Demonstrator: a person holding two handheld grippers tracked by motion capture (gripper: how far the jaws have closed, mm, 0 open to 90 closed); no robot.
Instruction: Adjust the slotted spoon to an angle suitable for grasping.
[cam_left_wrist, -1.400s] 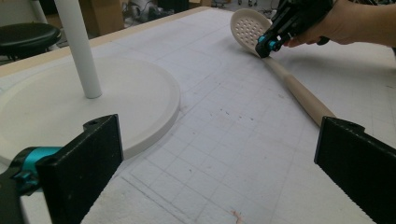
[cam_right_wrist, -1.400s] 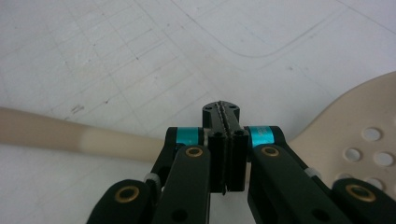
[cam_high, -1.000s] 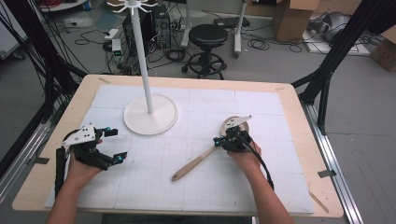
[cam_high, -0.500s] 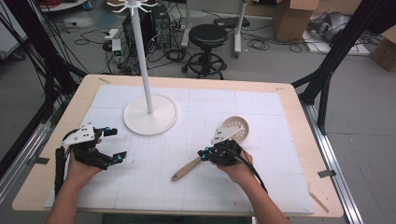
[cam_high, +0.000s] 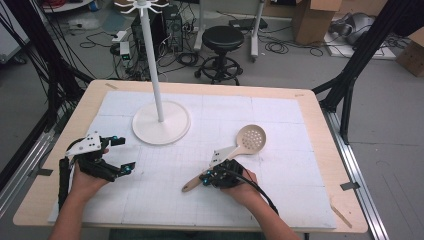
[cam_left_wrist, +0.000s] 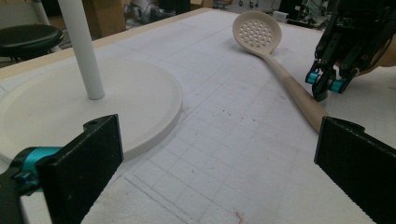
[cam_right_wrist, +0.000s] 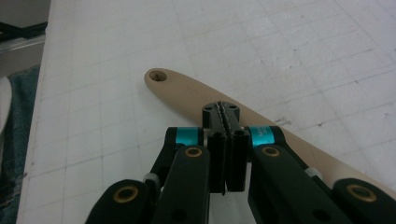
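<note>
A beige slotted spoon (cam_high: 251, 136) lies flat on the white gridded mat (cam_high: 280, 105), head to the far right and handle end (cam_high: 188, 187) toward me. My right gripper (cam_high: 204, 179) is shut, its pads pressed together with nothing between them. Its tip (cam_right_wrist: 221, 108) sits right over the lower part of the spoon handle (cam_right_wrist: 187, 91). I cannot tell whether it touches. My left gripper (cam_high: 125, 154) rests open at the left of the mat. Its jaws stand wide apart and empty, facing the spoon (cam_left_wrist: 258, 31) and the right gripper (cam_left_wrist: 322, 93).
A white stand with a tall pole (cam_high: 152, 75) and a round base (cam_high: 161, 122) is at the back left of the mat, just ahead of my left gripper. The wooden table edge (cam_high: 320, 125) frames the mat. Beyond the table stands a black stool (cam_high: 223, 37).
My right hand has slid left and toward me along the spoon, from beside its head down to the lower handle. The spoon and the left gripper have stayed put.
</note>
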